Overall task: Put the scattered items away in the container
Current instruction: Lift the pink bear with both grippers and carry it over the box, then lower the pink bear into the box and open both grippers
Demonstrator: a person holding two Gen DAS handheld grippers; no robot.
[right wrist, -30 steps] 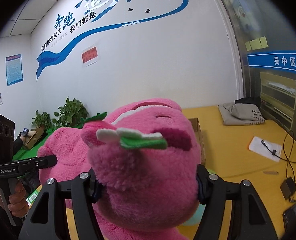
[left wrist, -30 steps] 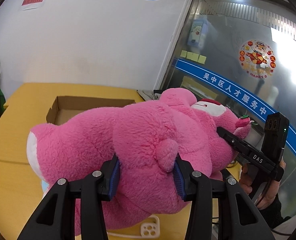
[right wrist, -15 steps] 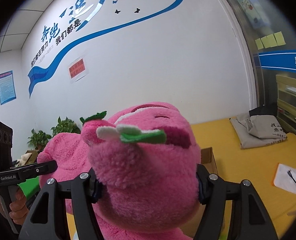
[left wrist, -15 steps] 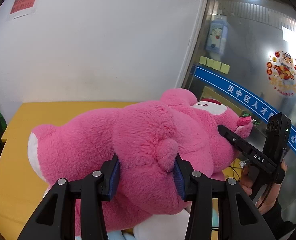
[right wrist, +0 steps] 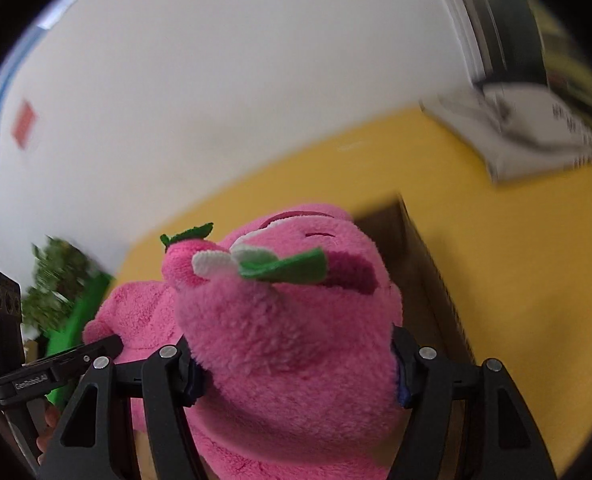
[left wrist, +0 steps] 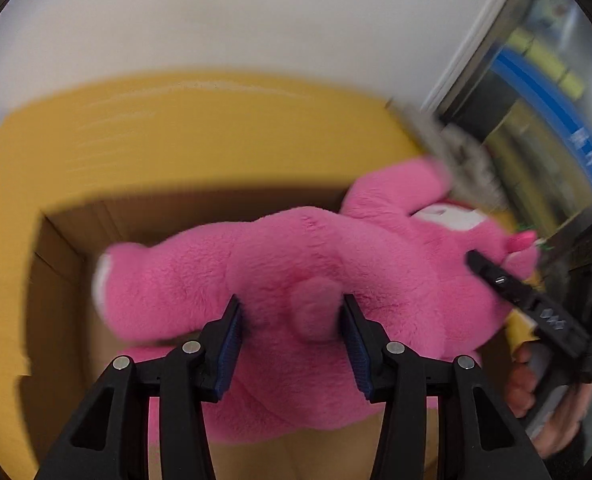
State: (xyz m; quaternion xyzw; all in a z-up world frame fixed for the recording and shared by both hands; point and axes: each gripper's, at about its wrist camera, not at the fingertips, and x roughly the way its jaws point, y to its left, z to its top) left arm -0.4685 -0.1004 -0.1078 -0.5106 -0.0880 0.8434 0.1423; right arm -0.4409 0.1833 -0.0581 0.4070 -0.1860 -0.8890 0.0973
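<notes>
- The pink plush bear point(left wrist: 303, 280) is made of thick, fluffy fabric in a strong pink colour; it has a white patch on the face, a white sole on one foot, and a small round tail.
- On its head there is a strawberry decoration point(right wrist: 256, 262) with green leaves and a white flower part.
- The bear lies lengthwise in the air, above the open cardboard box point(left wrist: 68, 256); its feet end is over the box opening and its head points to the right in the left wrist view.
- The left claw point(left wrist: 292, 344) is clenched on the bear's back part, with the blue pads pressed into the fur on both sides of the tail.
- The right claw point(right wrist: 296, 364) is grasping the bear's head, and the fur bulges out between its two sides.
- The box stands on the yellow surface point(left wrist: 176, 136), and a grey folded cloth point(right wrist: 535, 128) lies farther back on it.
- The background is blurred.
</notes>
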